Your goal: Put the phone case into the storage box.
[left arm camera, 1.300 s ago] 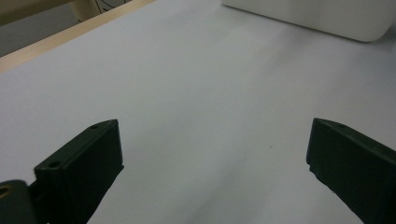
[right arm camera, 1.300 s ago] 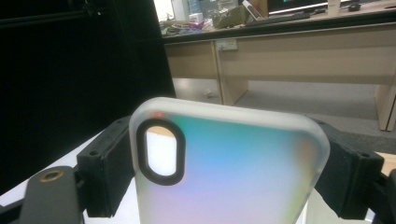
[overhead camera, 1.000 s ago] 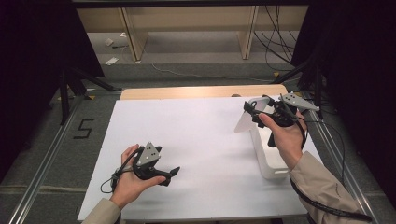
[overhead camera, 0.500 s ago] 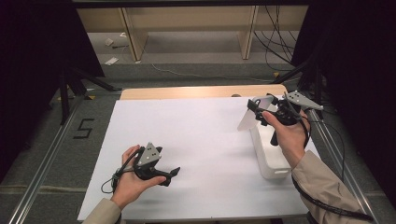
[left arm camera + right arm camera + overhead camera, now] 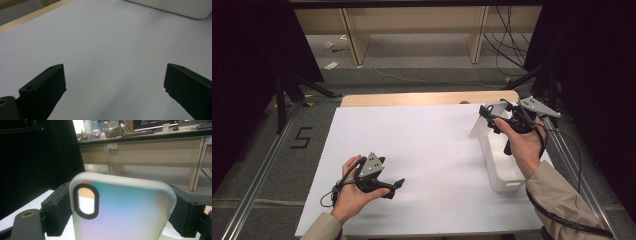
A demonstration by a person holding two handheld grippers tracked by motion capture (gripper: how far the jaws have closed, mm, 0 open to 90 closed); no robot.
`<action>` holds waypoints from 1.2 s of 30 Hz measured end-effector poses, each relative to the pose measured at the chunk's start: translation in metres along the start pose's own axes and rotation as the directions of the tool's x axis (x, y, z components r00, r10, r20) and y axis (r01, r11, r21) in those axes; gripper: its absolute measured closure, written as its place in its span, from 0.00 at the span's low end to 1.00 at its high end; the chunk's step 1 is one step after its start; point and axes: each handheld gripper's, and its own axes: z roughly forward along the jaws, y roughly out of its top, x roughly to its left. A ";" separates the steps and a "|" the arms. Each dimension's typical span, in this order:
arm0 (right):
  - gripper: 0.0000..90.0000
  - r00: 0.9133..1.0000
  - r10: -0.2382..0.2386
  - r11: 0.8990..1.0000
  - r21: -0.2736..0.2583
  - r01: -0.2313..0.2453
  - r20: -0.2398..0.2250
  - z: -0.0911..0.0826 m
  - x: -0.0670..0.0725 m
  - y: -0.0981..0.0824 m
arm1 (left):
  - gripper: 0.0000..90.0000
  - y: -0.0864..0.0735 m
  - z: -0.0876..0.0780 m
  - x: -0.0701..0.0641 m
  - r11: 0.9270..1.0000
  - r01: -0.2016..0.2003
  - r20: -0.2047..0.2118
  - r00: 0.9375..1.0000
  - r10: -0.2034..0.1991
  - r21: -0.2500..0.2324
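Observation:
A translucent phone case [image 5: 122, 210] with an oval camera cut-out and a pale rainbow sheen stands upright between the two black jaws of my right gripper [image 5: 120, 203], which is shut on its sides. In the high view the right gripper [image 5: 493, 119] holds the case [image 5: 481, 124] in the air above the far end of a white bin [image 5: 504, 172] at the table's right. My left gripper [image 5: 395, 186] rests low over the white table [image 5: 427, 150] near the front left. Its jaws are spread wide in the left gripper view [image 5: 115, 85], with nothing between them.
The white bin's side [image 5: 175, 6] lies ahead of the left gripper. A bare wooden strip [image 5: 422, 98] runs along the table's far edge. Metal rails [image 5: 257, 175] flank the table, and black stands and cables lie on the floor beyond.

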 end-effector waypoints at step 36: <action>0.20 0.999 0.002 0.999 -0.053 0.000 0.035 -0.012 -0.009 0.016 | 0.04 0.000 0.000 0.000 1.000 0.007 0.000 1.000 -0.007 -0.001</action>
